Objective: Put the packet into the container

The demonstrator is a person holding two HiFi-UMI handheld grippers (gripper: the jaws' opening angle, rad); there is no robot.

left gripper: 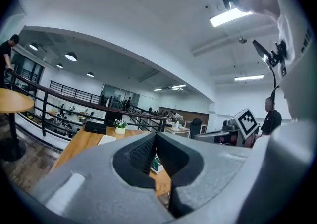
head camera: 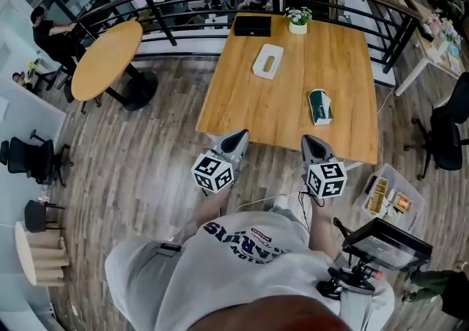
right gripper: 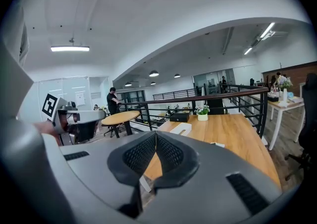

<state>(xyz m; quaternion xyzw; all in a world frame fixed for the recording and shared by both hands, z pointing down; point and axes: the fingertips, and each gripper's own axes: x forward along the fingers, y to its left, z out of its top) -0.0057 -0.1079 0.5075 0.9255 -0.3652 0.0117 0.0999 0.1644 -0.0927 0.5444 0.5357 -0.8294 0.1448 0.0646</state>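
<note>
The green-and-white packet [head camera: 320, 106] is seen lying flat on the rectangular wooden bench [head camera: 242, 106]. It is a short way ahead of the fingers of the right gripper [head camera: 311, 141] and slightly to their right, and nothing is touching it. The white, rounded rectangular container [head camera: 268, 61] is set farther ahead on the same bench, beyond the packet and to its left. It is roughly between the lines along which the two pairs of fingers point, and well apart from the packet.

The fingers of the right gripper are pressed together at their tips with nothing between them, just over the near edge of the bench. The fingers of the left gripper [head camera: 236, 138] are likewise closed on nothing and are held at the same edge. In the left gripper view a small green-and-white shape is glimpsed below the joined tips, probably the packet, though most of it is hidden.

At the far edge of the bench, well beyond both pairs of fingers, a black box [head camera: 252, 25] and a white pot of flowers [head camera: 298, 20] are placed near each other. A round wooden table [head camera: 106, 58] stands far to the left of the left fingers.
</note>
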